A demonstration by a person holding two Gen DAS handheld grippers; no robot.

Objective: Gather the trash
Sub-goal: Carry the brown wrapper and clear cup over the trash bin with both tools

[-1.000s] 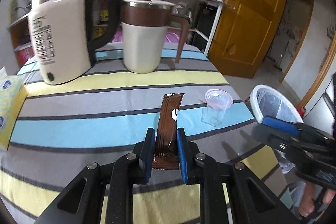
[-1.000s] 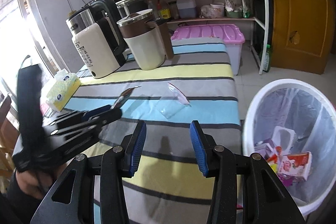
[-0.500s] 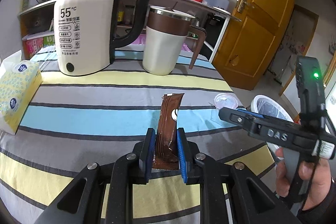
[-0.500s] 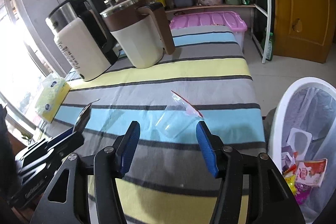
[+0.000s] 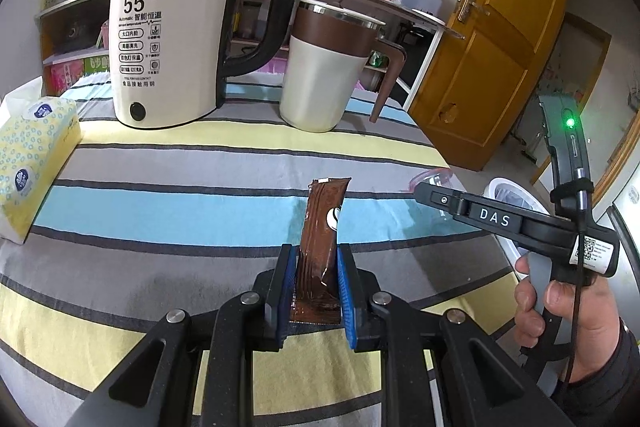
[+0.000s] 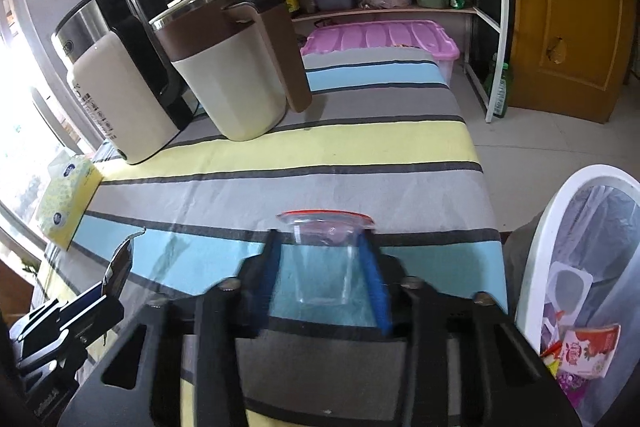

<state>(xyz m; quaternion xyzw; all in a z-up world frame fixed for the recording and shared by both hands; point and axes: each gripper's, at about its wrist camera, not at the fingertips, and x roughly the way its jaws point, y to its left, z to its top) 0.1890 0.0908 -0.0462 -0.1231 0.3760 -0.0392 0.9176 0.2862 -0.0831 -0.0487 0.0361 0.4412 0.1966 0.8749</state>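
While the left gripper [image 5: 316, 281] keeps its blue pads pressed on the lower end of a brown sachet [image 5: 323, 227], which sticks up from between them over the striped tablecloth [image 5: 180, 163], the right gripper [image 6: 325, 269] has just been closing its jaws about a clear plastic cup [image 6: 324, 267] with a red-edged lid; whether the pads already press its walls I cannot tell. Beyond stand a white kettle [image 5: 172, 39] and a brown-topped jug [image 5: 328, 71], a tissue pack [image 5: 32, 163] to the left. Beside the table's right edge sits a white bin [image 6: 580, 267] holding wrappers.
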